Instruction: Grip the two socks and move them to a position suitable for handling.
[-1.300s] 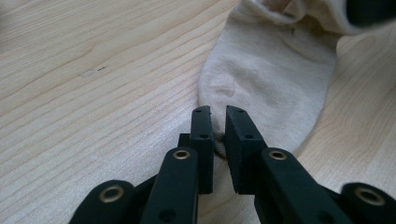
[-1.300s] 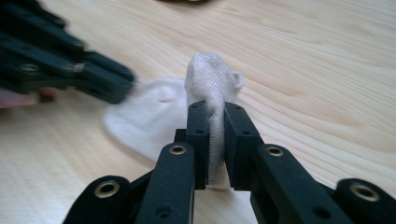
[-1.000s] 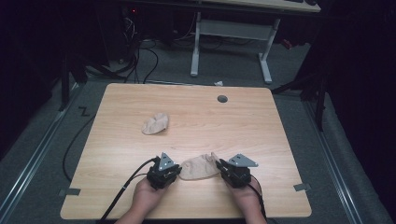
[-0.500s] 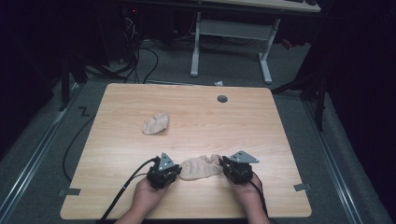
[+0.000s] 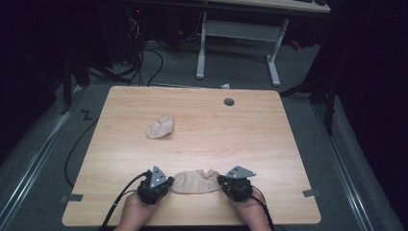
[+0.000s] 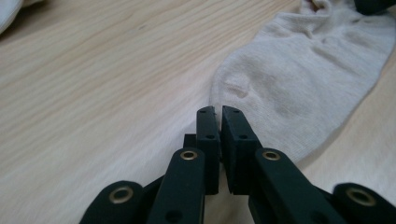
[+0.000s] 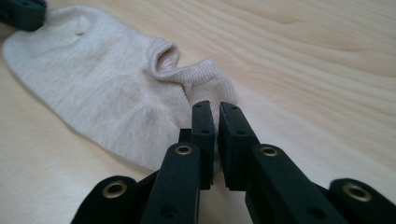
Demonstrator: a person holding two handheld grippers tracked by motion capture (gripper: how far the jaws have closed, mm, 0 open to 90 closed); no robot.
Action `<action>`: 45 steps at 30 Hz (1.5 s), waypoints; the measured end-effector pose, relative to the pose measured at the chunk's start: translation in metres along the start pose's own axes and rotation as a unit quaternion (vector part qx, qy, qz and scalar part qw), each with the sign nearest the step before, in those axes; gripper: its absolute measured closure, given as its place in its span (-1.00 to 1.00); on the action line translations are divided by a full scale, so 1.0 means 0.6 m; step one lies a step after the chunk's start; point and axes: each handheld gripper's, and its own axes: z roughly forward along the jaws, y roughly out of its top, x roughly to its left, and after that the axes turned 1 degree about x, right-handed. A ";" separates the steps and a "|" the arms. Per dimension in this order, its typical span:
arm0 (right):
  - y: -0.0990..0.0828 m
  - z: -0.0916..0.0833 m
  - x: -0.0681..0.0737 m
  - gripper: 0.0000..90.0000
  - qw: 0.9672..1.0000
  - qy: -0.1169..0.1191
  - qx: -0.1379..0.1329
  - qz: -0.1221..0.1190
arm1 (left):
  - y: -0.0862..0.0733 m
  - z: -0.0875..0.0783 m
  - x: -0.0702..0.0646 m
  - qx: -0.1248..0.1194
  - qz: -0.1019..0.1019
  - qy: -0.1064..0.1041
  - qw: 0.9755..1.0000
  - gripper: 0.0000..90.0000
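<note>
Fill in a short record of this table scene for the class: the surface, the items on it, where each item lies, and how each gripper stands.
Surface: wooden table
Near item: beige sock, flat at the front edge
Far item: second sock, bunched, toward the middle left
Left gripper: jaws have just closed, at the near sock's toe end; whether they pinch fabric is unclear
Right gripper: jaws have just closed, at the sock's cuff end; grip unclear
Socks: apart, not touching
</note>
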 end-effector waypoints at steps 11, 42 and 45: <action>0.003 -0.025 0.011 0.86 0.997 -0.011 -0.071 -0.007 | 0.017 -0.025 0.063 -0.033 -0.075 -0.010 0.997 0.64; -0.011 -0.030 -0.008 0.79 0.997 -0.010 -0.070 -0.006 | 0.118 0.122 0.264 0.030 -0.162 0.135 0.977 0.82; -0.012 -0.029 -0.007 0.79 0.998 -0.010 -0.069 -0.008 | 0.117 0.121 0.261 0.025 -0.163 0.134 0.977 0.88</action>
